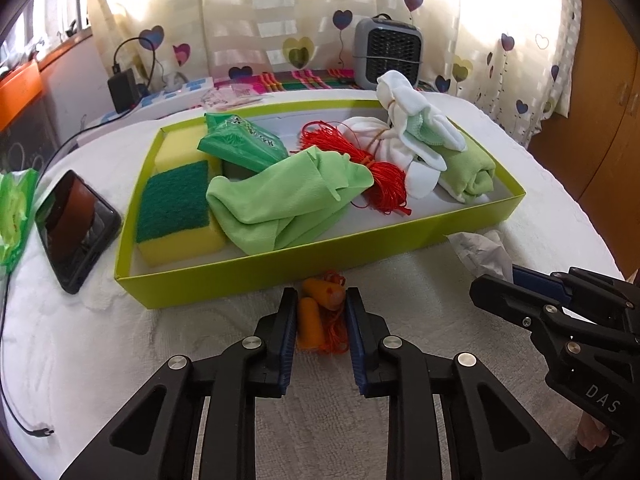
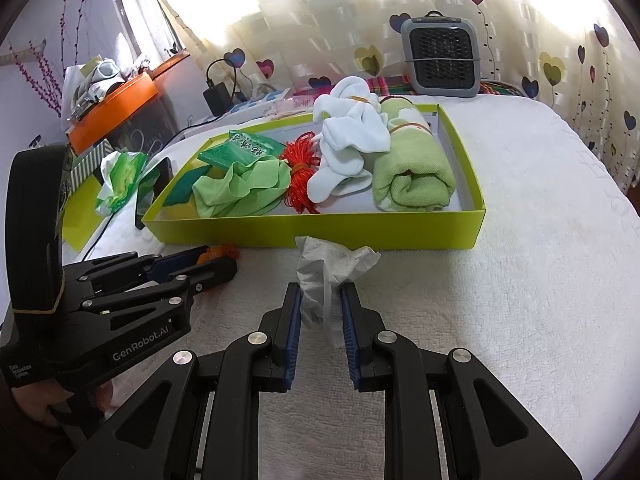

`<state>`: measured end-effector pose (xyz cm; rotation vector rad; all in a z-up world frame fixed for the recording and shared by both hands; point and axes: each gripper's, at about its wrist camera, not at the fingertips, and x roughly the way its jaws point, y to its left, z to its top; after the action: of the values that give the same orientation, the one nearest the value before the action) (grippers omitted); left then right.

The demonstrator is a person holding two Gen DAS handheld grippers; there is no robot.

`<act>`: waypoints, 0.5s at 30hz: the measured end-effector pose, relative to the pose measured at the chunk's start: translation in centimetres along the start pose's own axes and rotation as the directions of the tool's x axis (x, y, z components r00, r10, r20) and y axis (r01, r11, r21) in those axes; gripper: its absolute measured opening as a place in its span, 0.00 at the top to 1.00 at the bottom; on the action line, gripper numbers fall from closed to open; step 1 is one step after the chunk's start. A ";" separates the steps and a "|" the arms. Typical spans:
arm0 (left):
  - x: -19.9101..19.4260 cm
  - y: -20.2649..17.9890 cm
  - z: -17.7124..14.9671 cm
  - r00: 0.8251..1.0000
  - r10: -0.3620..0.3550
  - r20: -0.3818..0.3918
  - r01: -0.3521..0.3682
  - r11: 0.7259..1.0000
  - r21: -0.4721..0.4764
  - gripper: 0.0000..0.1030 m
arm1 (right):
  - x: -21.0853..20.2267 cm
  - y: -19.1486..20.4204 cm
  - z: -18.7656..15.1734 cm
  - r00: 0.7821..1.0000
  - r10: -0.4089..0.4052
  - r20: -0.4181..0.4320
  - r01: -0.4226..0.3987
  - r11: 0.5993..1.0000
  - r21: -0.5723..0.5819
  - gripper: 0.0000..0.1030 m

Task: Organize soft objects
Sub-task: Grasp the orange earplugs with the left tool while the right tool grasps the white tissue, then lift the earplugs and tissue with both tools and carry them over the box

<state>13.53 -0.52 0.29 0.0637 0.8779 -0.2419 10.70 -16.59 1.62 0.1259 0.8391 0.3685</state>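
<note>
A pair of orange earplugs (image 1: pixel 316 312) on an orange cord lies on the white cloth just in front of the lime-green box (image 1: pixel 280 268). My left gripper (image 1: pixel 321 296) is shut on them, its blue pads touching plug and cord. A crumpled white tissue (image 2: pixel 328 276) stands pinched in my right gripper (image 2: pixel 320 292), also in front of the box (image 2: pixel 320 228). The box holds sponges (image 1: pixel 176 204), a green cloth (image 1: pixel 280 200), a red cord bundle (image 1: pixel 380 180), white socks (image 1: pixel 400 132), a green packet (image 1: pixel 240 140) and a rolled green towel (image 2: pixel 412 168).
A phone (image 1: pixel 76 232) lies left of the box, with a green wipes pack (image 1: pixel 12 208) beyond it and a cable (image 1: pixel 24 420) at the cloth's edge. A grey heater (image 1: pixel 388 54) stands behind the box. A hand (image 2: pixel 48 400) holds the left gripper.
</note>
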 end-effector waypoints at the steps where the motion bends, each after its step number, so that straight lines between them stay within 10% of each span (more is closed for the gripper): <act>1: 0.0 0.0 0.0 1.000 -0.001 -0.001 0.001 1.000 -0.001 0.79 | 0.0 0.0 0.0 1.000 0.000 -0.001 0.000 1.000 0.000 0.80; 15: -0.1 0.1 -0.1 1.000 -0.004 0.002 0.004 1.000 -0.004 0.80 | 0.0 0.0 0.0 1.000 -0.001 -0.002 0.001 1.000 0.000 0.80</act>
<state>13.43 -0.41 0.30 0.0577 0.8771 -0.2436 10.69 -16.57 1.62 0.1251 0.8408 0.3682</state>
